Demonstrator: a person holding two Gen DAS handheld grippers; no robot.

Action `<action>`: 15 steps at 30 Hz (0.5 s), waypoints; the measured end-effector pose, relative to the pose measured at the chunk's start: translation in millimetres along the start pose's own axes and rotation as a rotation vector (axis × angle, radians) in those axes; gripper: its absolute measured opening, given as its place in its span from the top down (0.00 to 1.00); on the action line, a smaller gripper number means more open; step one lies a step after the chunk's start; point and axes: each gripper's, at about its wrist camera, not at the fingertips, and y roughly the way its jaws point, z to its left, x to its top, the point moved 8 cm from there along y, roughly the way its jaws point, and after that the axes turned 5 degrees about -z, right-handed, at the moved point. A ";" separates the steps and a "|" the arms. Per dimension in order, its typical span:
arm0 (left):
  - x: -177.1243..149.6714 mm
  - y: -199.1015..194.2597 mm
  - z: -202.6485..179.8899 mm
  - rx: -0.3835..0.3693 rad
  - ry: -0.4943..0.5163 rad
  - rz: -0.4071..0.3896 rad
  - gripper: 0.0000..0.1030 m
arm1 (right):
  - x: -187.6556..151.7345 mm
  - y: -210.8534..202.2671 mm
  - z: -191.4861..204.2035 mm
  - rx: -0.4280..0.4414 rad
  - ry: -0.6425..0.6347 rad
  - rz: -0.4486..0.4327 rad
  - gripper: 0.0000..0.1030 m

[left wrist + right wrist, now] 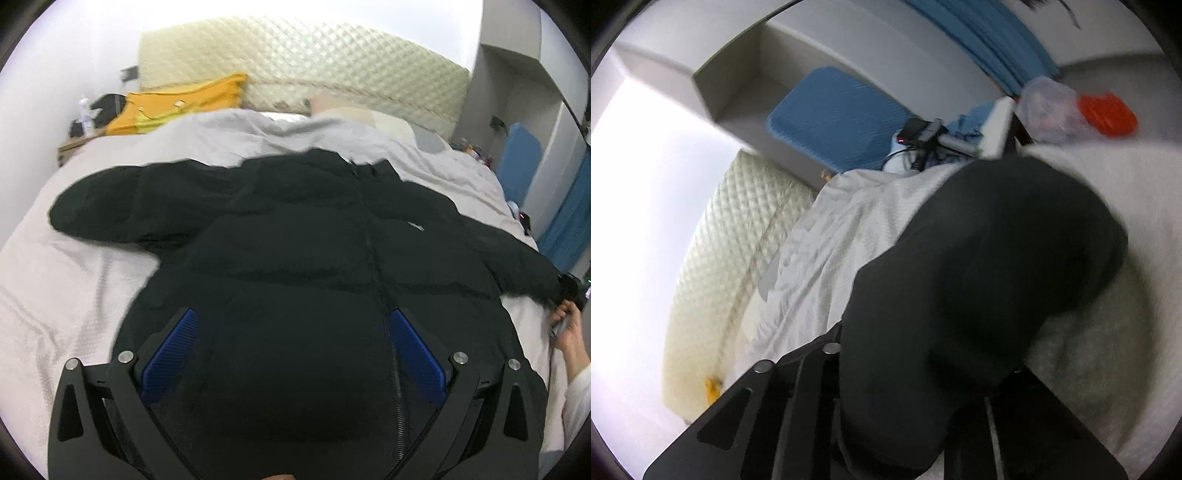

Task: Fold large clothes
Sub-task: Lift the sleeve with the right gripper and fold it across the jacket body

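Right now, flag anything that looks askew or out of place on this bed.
The black jacket lies front up, sleeves spread, nothing torn or spilled. Its right sleeve cuff is bunched in the right gripper. The left gripper hovers open.

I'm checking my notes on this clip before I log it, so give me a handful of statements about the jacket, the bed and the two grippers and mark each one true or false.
1. The black jacket lies spread on the bed with its zipper facing up. True.
2. The left gripper is clamped shut on the hem. False: its blue pads stand wide apart over the jacket's lower part.
3. The right gripper has a sleeve end in front of it. True: black fabric covers its fingers, so its grip cannot be read.
4. The bedding is dark blue. False: it is pale grey-white.
5. A yellow pillow sits near the quilted headboard. True.
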 end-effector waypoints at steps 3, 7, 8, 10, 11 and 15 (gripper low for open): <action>13.4 -9.7 14.2 0.014 -0.025 -0.042 0.00 | 16.6 -13.9 21.2 0.008 -0.056 -0.028 0.91; 30.0 -24.2 23.2 0.021 -0.025 -0.093 0.00 | 31.0 -33.6 60.4 0.027 -0.129 -0.071 0.93; 32.9 -27.8 25.1 0.034 -0.019 -0.111 0.00 | 33.2 -37.9 70.7 0.032 -0.149 -0.078 0.93; 38.5 -40.8 34.1 0.087 -0.016 -0.178 0.00 | 35.5 -48.2 91.1 0.031 -0.194 -0.085 0.93; 40.6 -45.1 37.4 0.101 -0.012 -0.198 0.00 | 37.4 -53.2 107.3 0.024 -0.232 -0.086 0.93; 42.4 -48.5 47.7 0.107 0.008 -0.196 0.00 | 37.9 -73.9 174.5 0.042 -0.361 -0.101 0.93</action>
